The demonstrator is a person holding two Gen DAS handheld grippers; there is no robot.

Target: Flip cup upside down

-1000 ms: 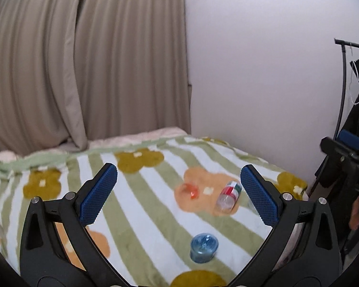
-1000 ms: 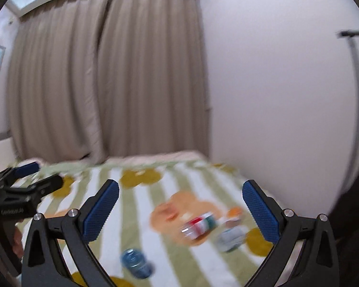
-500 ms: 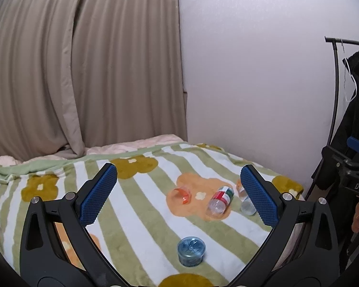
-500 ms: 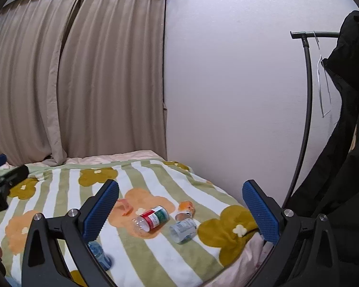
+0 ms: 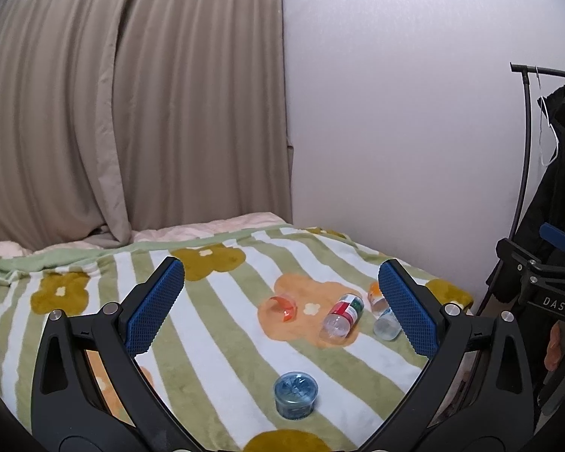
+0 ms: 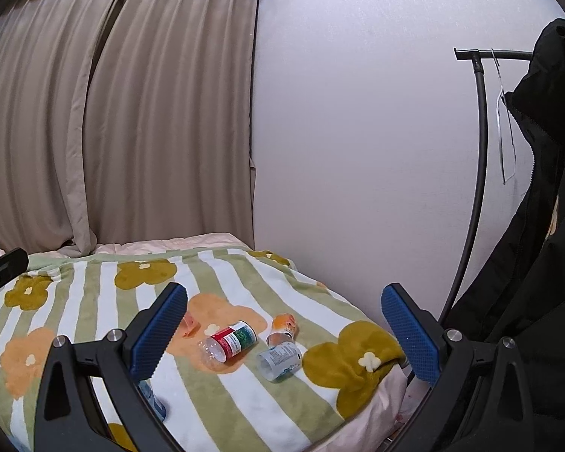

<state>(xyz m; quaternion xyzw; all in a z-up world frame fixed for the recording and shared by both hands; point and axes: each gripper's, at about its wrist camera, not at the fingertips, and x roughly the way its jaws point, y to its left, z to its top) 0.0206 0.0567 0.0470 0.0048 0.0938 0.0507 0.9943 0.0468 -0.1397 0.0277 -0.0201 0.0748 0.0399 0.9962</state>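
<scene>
A small blue translucent cup [image 5: 295,395] stands on the striped flower blanket [image 5: 214,339] near its front edge. In the right wrist view it [image 6: 152,395] is mostly hidden behind the left finger. A small orange cup [image 5: 282,309] lies on its side on an orange flower farther back; it also shows in the right wrist view [image 6: 190,326]. My left gripper [image 5: 282,309] is open and empty, held well above the bed. My right gripper [image 6: 284,333] is open and empty, to the right of the left one, also above the bed.
Cut plastic bottles lie on the blanket: one with a red-green label [image 5: 342,314] [image 6: 229,344], a clear one [image 5: 386,326] [image 6: 280,359] and an orange-labelled one [image 6: 282,326]. Curtains [image 5: 132,113] and a white wall [image 5: 395,132] stand behind. A coat rack [image 6: 474,173] with a black jacket [image 6: 546,226] stands right.
Both grippers drew back and tilted, so the bed sits lower and farther in both views. The right wrist view swung right and the rack and jacket came into it. Nothing on the blanket moved.
</scene>
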